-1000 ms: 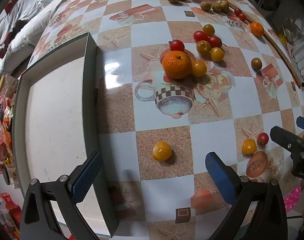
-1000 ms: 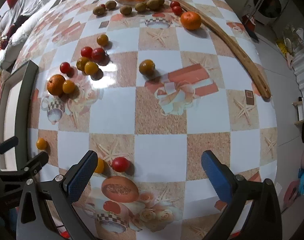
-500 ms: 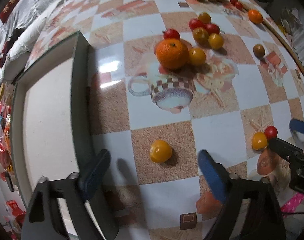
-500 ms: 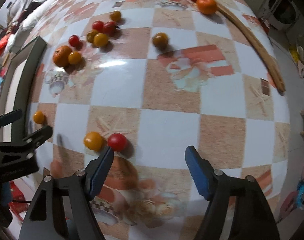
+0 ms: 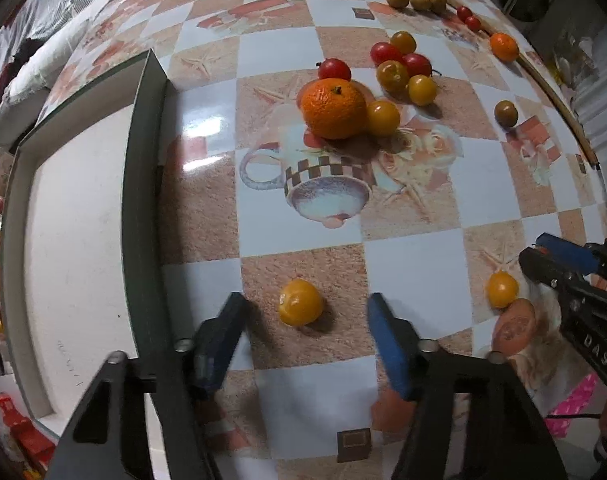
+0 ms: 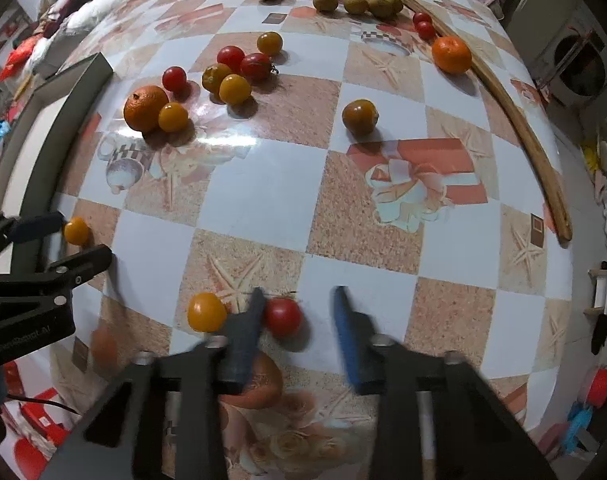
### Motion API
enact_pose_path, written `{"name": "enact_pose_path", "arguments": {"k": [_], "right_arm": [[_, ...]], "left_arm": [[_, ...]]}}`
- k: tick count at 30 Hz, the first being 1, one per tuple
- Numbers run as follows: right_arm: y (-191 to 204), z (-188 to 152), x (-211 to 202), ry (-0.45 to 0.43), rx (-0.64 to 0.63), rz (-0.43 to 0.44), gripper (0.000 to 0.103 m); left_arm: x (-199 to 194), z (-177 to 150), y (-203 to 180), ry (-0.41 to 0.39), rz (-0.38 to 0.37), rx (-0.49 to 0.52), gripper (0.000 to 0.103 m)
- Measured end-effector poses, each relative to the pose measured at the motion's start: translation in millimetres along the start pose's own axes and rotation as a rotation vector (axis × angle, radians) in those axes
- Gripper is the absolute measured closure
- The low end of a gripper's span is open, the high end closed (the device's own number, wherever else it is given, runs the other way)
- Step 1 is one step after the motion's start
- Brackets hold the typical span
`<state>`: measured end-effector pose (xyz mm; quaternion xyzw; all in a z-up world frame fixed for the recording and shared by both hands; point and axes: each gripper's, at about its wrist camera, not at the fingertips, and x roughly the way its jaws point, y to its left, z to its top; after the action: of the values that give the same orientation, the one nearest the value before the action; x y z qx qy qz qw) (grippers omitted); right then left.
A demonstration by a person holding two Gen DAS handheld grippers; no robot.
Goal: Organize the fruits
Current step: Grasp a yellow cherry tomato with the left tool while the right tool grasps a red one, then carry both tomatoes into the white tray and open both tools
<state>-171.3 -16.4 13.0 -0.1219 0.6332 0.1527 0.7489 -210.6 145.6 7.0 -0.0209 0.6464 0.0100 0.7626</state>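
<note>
The glossy checked surface [image 5: 403,264] carries loose fruit almost everywhere. The shallow white tray with a dark green rim [image 5: 139,184] along its left edge has no fruit in the part that shows, so by my reckoning the sorting has barely begun.

What has changed is in the two tools. A second ago both stood wide open; both have just been closing. The left tool [image 5: 305,320] points straight down near the surface's near edge, just beside the tray's rim. Its jaws are drawn in about halfway, one on each side of a small round yellow tomato [image 5: 299,302]. There is still clear space either side, so it is released, not gripping.

The right tool [image 6: 299,292] has slid across, also at the near edge, and now brackets a small glossy red tomato [image 6: 282,316]. Its left pad touches the fruit, but a gap shows between the fruit and the other pad. The fingers are blurred, but I would not call that a grip yet. A second yellow tomato [image 6: 206,312] sits just outside that left finger.

Both tomatoes rest on the surface. I read this as two pickups about to land together. The round fruit could roll away from a one-sided push, the red one especially.
</note>
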Motion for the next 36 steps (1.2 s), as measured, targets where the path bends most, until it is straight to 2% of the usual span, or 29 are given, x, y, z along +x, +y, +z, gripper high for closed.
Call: {"name": "enact_pose_path", "arguments": {"k": [3,4,10,14,16,24,30,36], "right_arm": [[-11.8,0.3,-3.5,0.009,0.067,0.045,0.083],[-17.8,0.2,-4.2,0.011,0.096,0.061,0.083],[-33.8,2.9,-11.7,0.014,0.188,0.119,0.083],[-43.0,2.4,-15.6,0.008,0.202,0.130,0.083],[-42.5,-9.7,-17.2,0.003,0.206,0.135,0.083],[-28.3,2.6,-32.3,-0.019,0.186,0.149,0.083],[2.2,22.3,-43.3,-0.036,0.116,0.181,0.083],[54.4,52.2,-44.5,-0.046,0.011,0.243,0.083]], "left_arm": [[-5.2,-0.7,-3.5,-0.011,-0.018,0.009,0.075],[-5.9,0.1,-1.9,-0.010,-0.027,0.006,0.080],[-11.3,5.6,14.7,0.002,-0.094,-0.047,0.080],[-16.8,3.1,21.8,0.000,-0.100,-0.049,0.080],[-21.4,4.3,31.3,-0.009,-0.105,-0.050,0.080],[-46.7,1.6,40.6,-0.066,-0.120,-0.071,0.080],[-62.1,5.0,62.6,-0.103,-0.106,-0.136,0.080],[-74.2,-4.3,103.4,-0.137,-0.056,-0.228,0.080]]}}
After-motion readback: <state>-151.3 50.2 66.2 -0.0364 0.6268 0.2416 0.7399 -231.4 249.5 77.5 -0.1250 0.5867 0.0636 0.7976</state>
